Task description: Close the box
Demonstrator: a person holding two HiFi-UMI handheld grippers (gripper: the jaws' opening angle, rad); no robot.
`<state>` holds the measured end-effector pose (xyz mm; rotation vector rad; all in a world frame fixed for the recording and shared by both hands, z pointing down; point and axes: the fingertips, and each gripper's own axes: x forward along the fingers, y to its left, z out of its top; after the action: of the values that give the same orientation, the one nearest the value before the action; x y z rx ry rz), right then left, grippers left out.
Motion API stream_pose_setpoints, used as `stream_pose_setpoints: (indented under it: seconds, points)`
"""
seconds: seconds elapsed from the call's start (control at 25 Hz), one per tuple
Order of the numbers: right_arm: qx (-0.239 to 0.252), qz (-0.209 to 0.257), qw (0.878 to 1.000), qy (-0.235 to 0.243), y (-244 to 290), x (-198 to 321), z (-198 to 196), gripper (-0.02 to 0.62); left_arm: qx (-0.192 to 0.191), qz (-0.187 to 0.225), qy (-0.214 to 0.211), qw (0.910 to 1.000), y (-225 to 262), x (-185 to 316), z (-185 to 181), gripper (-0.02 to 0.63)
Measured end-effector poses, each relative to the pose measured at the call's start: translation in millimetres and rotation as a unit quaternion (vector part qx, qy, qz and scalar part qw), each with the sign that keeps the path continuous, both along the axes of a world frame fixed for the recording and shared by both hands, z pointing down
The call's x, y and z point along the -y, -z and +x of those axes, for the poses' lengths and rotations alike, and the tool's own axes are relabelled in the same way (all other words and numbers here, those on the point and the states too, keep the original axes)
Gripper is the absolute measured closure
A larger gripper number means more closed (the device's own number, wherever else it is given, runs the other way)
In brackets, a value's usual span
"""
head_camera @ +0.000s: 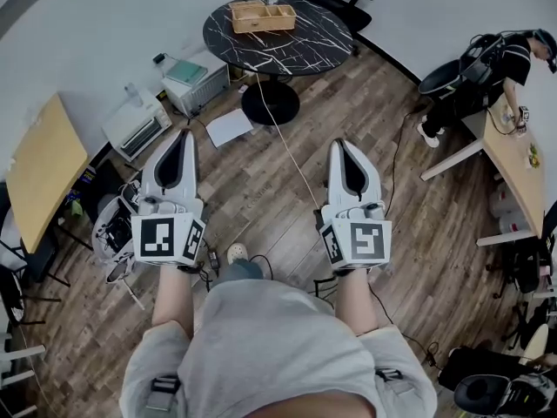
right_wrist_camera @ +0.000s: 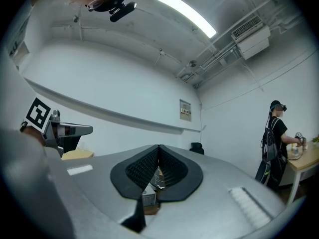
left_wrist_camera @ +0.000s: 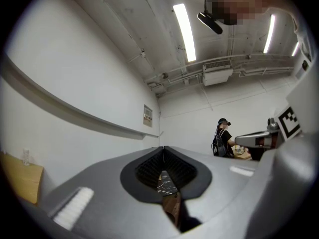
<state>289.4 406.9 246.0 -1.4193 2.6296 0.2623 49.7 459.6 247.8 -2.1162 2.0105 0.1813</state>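
Forearms of the person are holding both tools out at 6 o'clock in the head view. The left hand-held gripper [head_camera: 180, 139] is clenched on nothing, its jaws meeting tip to tip. The right hand-held gripper [head_camera: 345, 146] is likewise clenched and empty. The wooden box [head_camera: 262, 16] is lying at 12 o'clock on the round dark surface [head_camera: 296, 46], compartments showing, well apart from both tools across the plank floor [head_camera: 261, 172]. Its lid is too small to make out.

Judgement: closing is not yet starting; the approach is in hand. The next move is calling for walking up to the surface, then locating the lid.
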Motion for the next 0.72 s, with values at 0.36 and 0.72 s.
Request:
stream_pose_setpoints:
  seconds: [0.36,0.72]
  points:
    - [-0.002,0.000,1.000,-0.019,4,47,-65,0.592,0.002,-0.007,-0.029,0.9995,-2,59,-61,0.548]
    - [-0.004,0.004,0.999,-0.040,4,77,-111,0.592,0.001,-0.010,-0.052,0.9986,-2,97,-111,0.548]
